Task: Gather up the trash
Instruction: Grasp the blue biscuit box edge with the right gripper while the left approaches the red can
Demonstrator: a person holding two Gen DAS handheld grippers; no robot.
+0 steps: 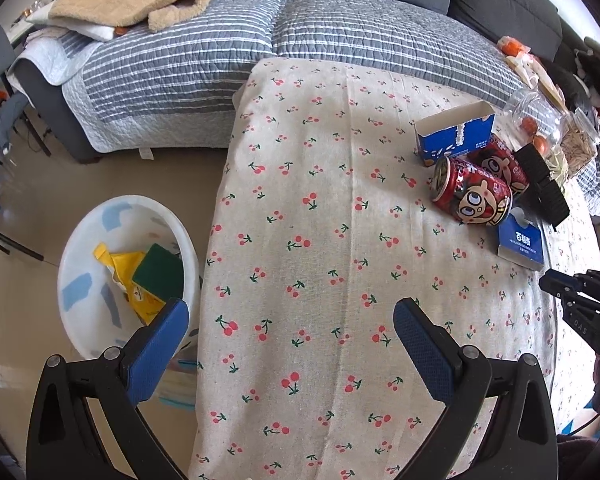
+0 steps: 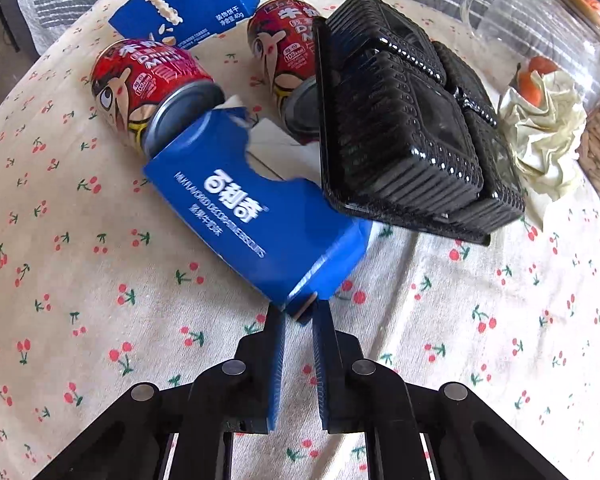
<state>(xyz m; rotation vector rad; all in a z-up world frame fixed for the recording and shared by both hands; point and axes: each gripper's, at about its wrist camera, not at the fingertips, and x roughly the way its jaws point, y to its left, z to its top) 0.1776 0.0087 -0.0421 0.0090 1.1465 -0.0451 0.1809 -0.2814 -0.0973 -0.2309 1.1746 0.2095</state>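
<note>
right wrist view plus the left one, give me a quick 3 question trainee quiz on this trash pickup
1. True or false: the right gripper is shut on a corner of the torn blue biscuit box.
2. How many red drink cans lie on the cherry-print tablecloth?
3. Multiple choice: what sits in the white bin on the floor? A) a yellow wrapper and a green sponge B) a red can C) a glass jar

Key: 1 true; 2 two; 3 A
</note>
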